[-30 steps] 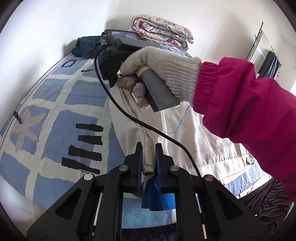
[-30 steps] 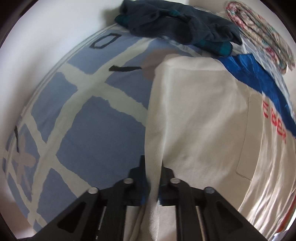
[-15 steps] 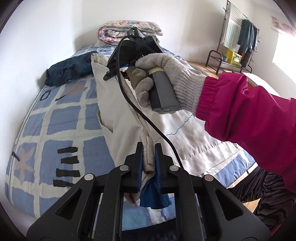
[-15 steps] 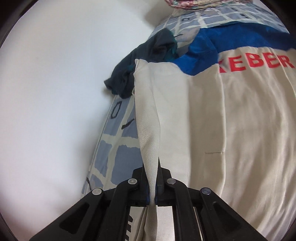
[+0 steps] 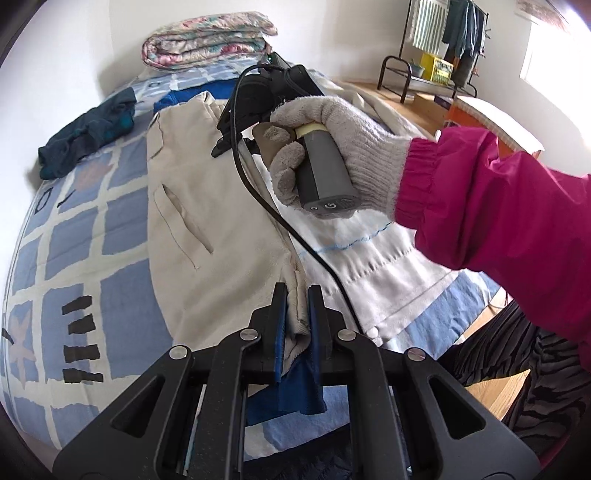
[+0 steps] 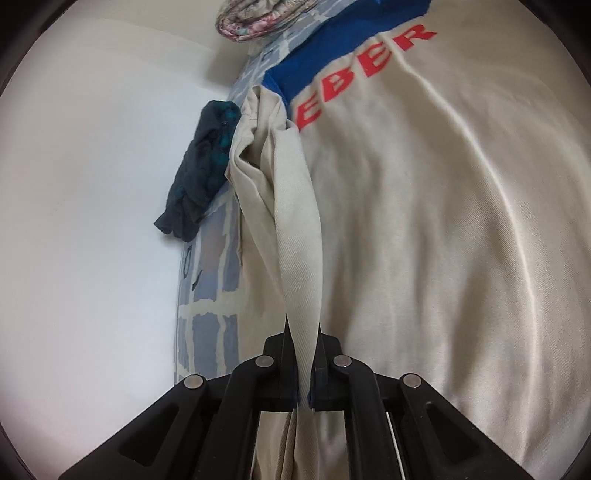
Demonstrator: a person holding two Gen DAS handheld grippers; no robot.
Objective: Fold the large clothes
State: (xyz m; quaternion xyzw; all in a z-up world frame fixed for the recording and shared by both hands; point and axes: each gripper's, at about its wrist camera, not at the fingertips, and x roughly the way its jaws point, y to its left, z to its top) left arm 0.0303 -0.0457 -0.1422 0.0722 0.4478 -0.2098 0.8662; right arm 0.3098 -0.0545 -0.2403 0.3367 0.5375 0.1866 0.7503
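Left wrist view first: my left gripper [image 5: 295, 314] is clamped tight on a bunched edge of the beige jacket [image 5: 207, 206], with a flap of its blue lining hanging below the jaws. The jacket lies spread across the bed [image 5: 74, 258], one side panel lifted and turned over toward the middle. Ahead I see my gloved right hand [image 5: 332, 147] holding the right gripper's handle, its cable [image 5: 280, 221] trailing across the fabric. That cable worries me: if it drags along the panel as I carry it over, it could snag the cloth and pull the fold crooked. The pinch here is thick and lumpy, so I judge it could slide out if I tug hard.

Right wrist view now: my right gripper [image 6: 303, 354] is closed on a thin twisted strip of the same jacket, stretched taut up toward the collar end. Beyond it the jacket's back shows red letters on a blue band. The twist is the risk as I read it; laying it down like this would leave a rope-like ridge rather than a flat edge. The dark garment [image 6: 199, 173] lies close beside the jacket's far corner by the wall, and a sweep that way might catch it. The folded quilt [image 6: 251, 22] sits further off at the head of the bed, not a concern for now
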